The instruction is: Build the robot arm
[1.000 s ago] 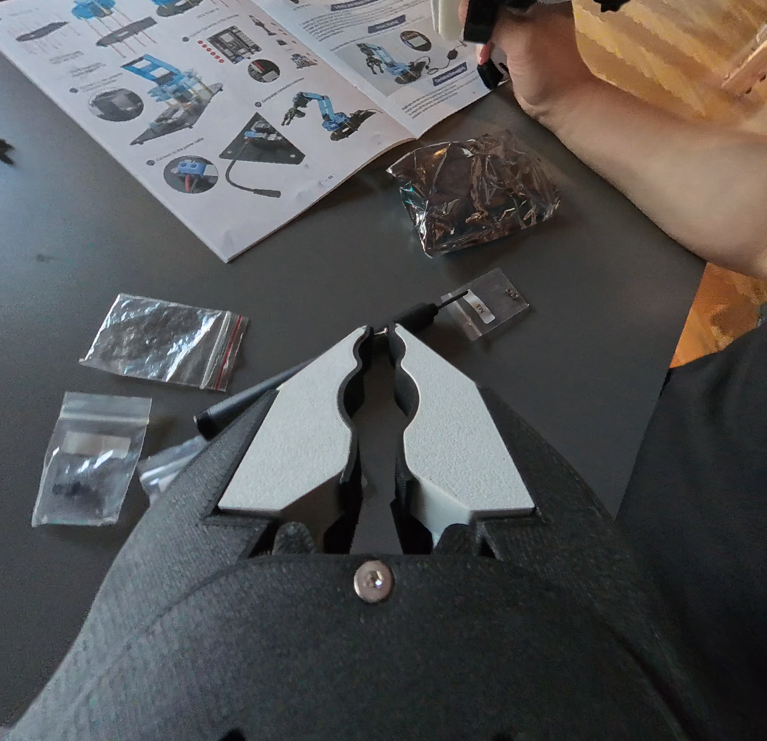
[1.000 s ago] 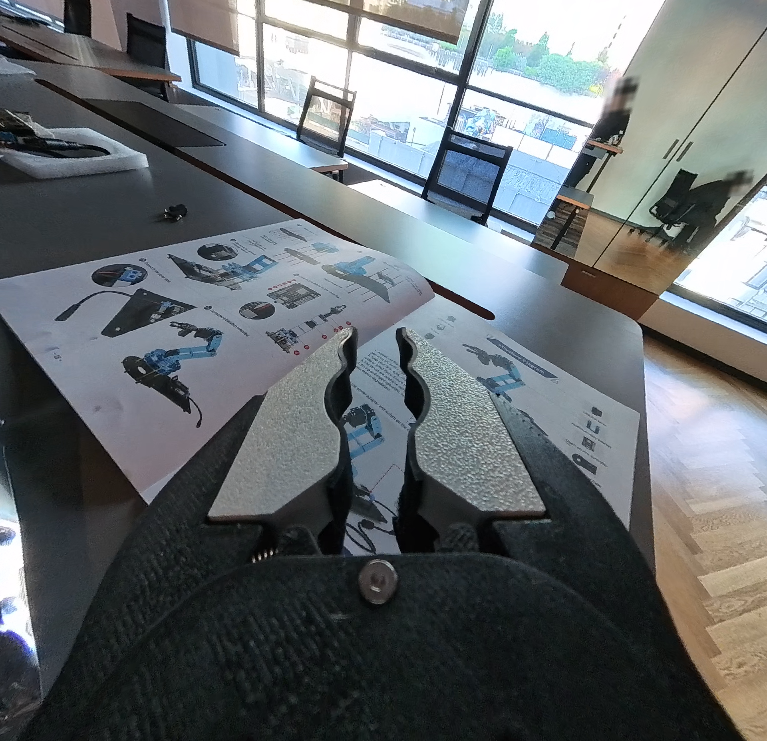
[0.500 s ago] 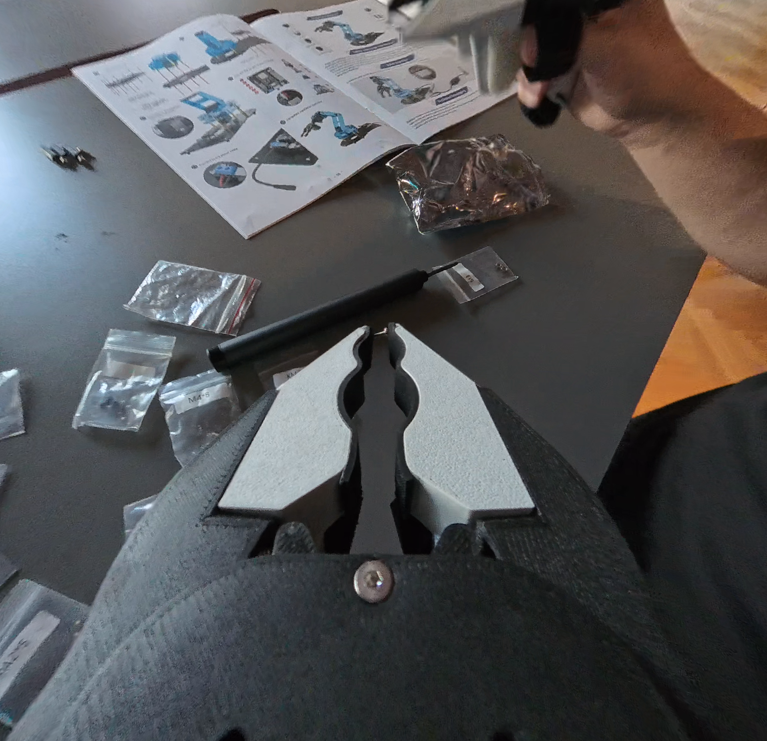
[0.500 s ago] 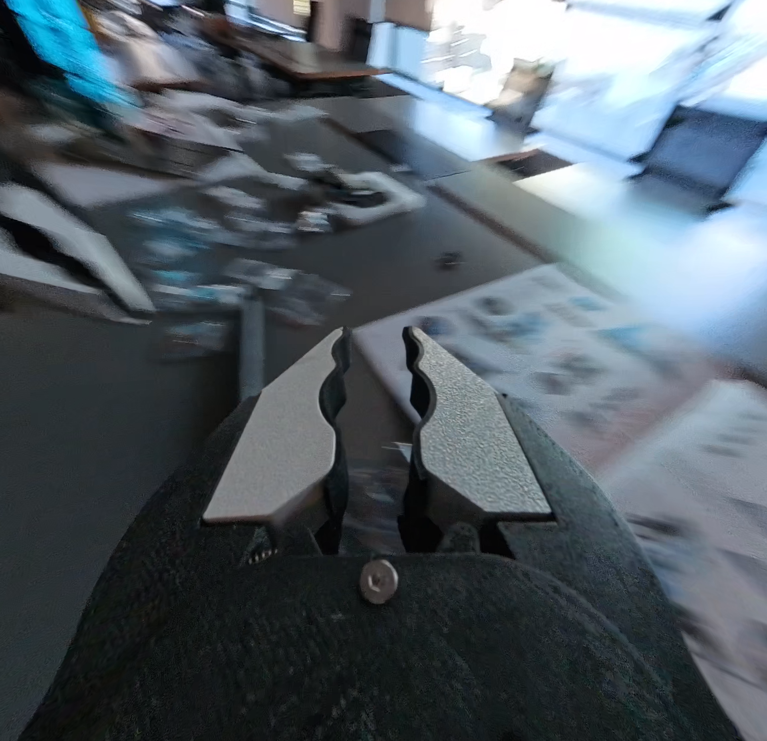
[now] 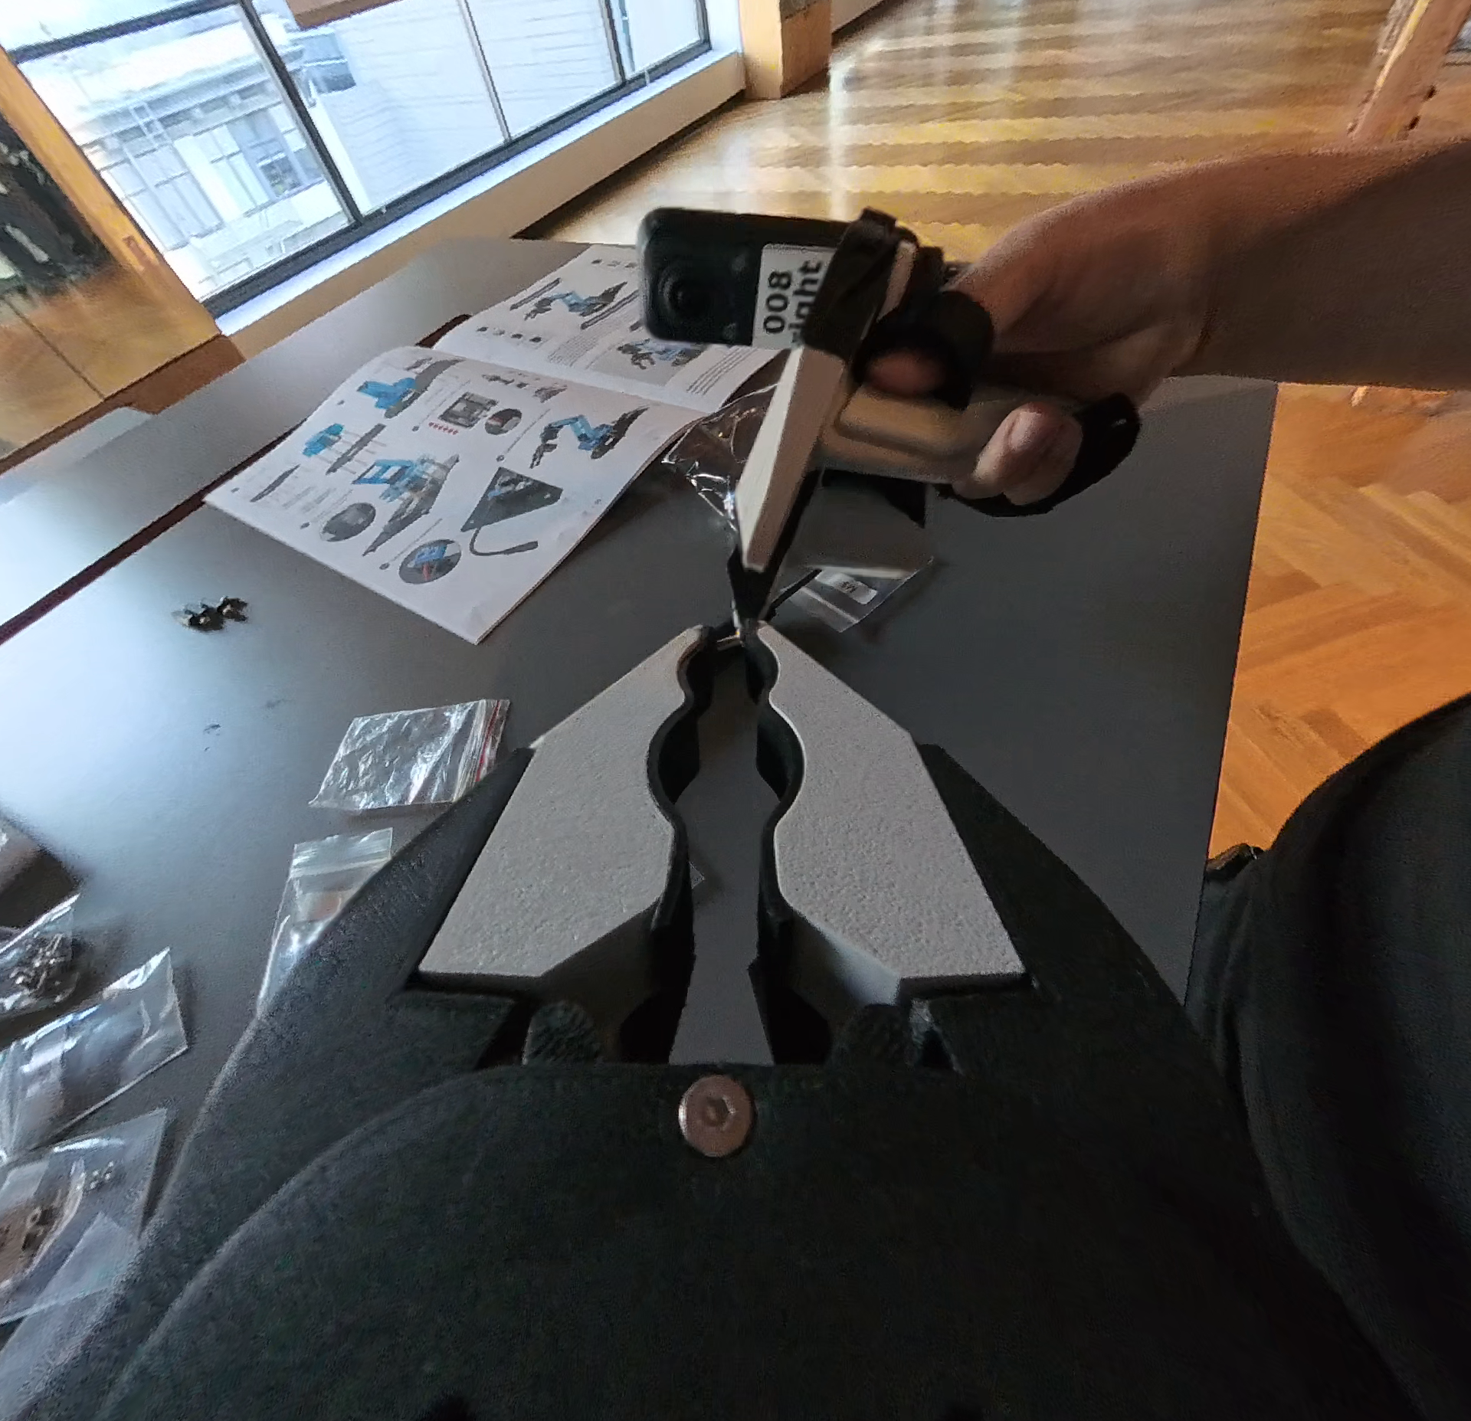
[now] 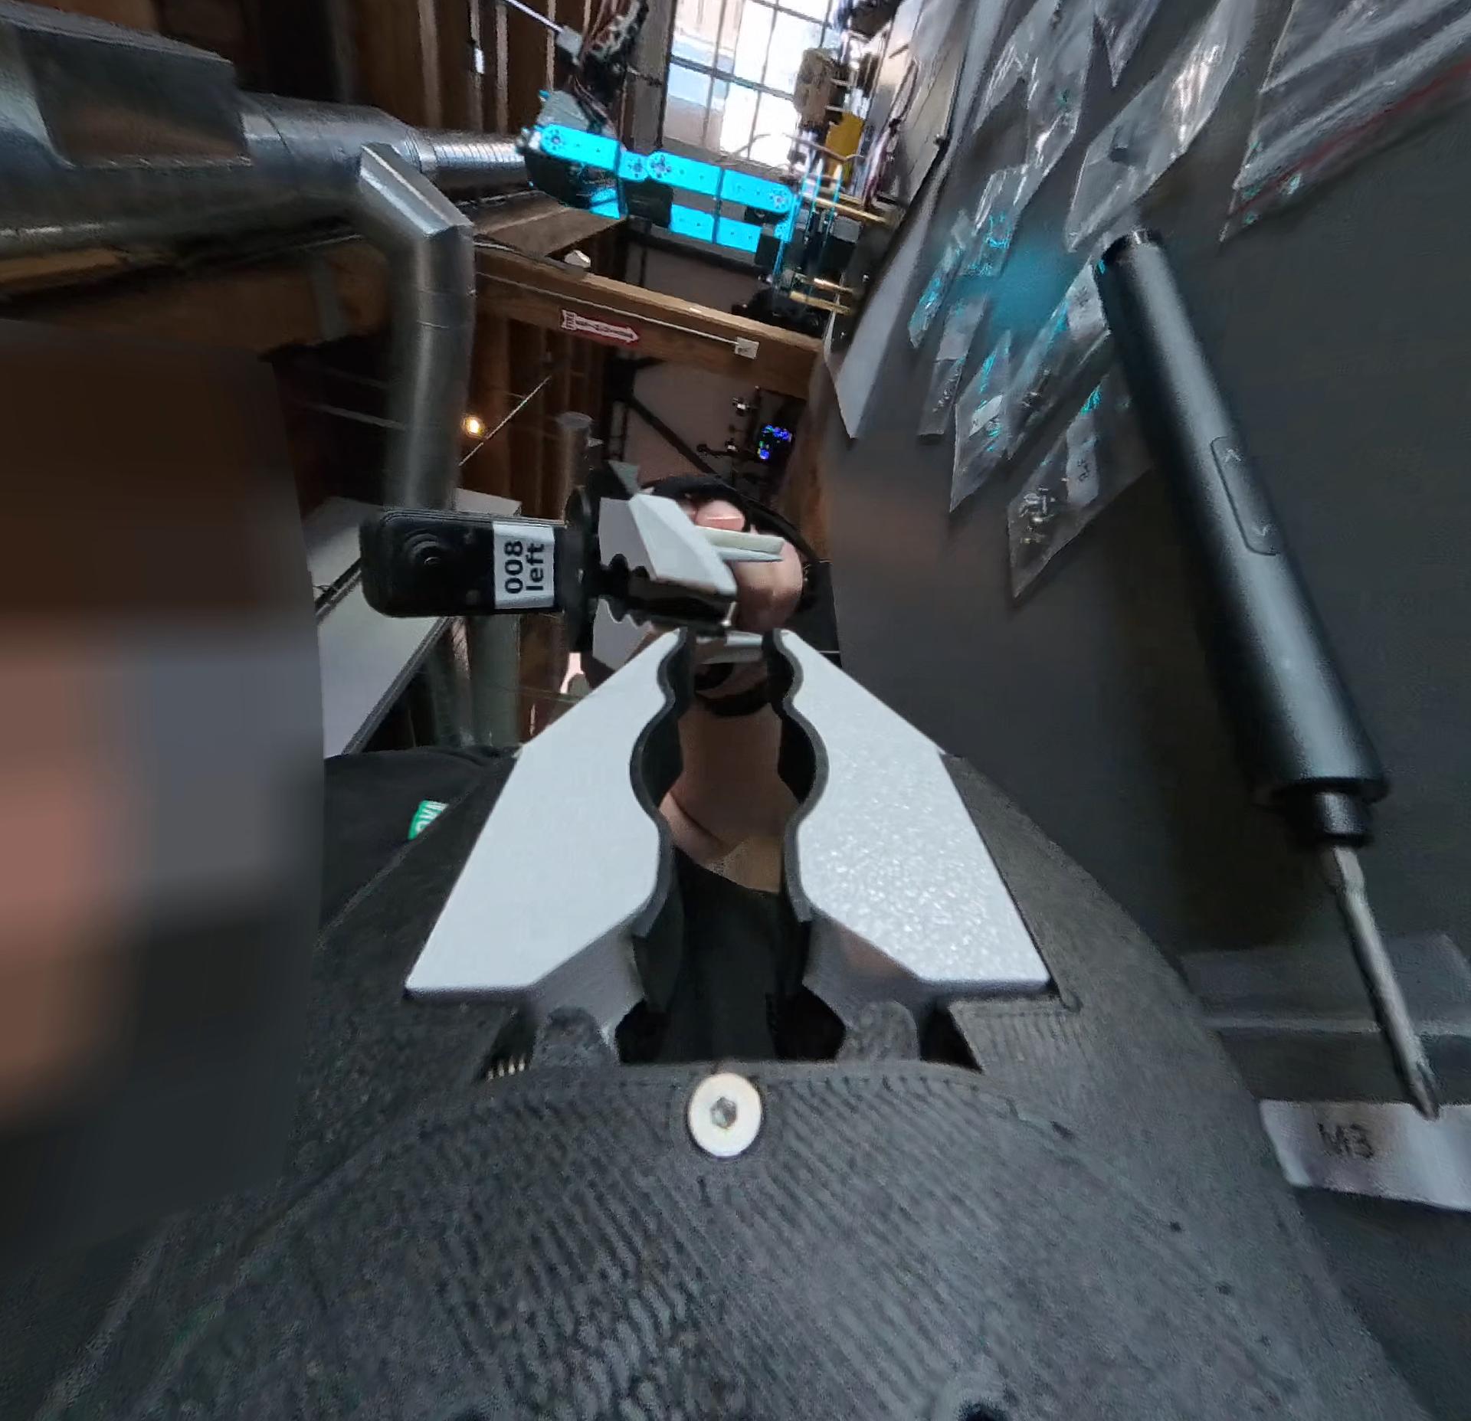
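Observation:
My left gripper [image 5: 730, 635] is held above the dark table [image 5: 1035, 706], its jaws nearly closed on a small silver metal part [image 5: 723, 641] at the tips. My right gripper [image 5: 744, 599], held by a hand [image 5: 1098, 324], comes down from the upper right and meets those tips. In the right wrist view, which is rolled sideways, my right gripper [image 6: 723, 641] has a narrow gap between its jaws, with the left gripper [image 6: 720, 625] end-on just beyond. A black screwdriver [image 6: 1242, 555] lies on the table beside them.
An open instruction booklet [image 5: 477, 459] lies at the back, with a crumpled foil bag [image 5: 704, 459] beside it. Several small clear bags [image 5: 414, 754] are at the left, and a labelled one [image 5: 852, 587] lies behind the tips. Tiny black parts [image 5: 211, 612] lie at far left. The table edge [image 5: 1242, 666] is at the right. Left and right tips are no more than a few centimetres apart. The black screwdriver [image 6: 1242, 555] is about 9 cm from my right fingertips.
My right gripper swung round from over the booklet and came down tip to tip with the left. My left gripper rose and tilted up from the table; its jaws kept the same gap.

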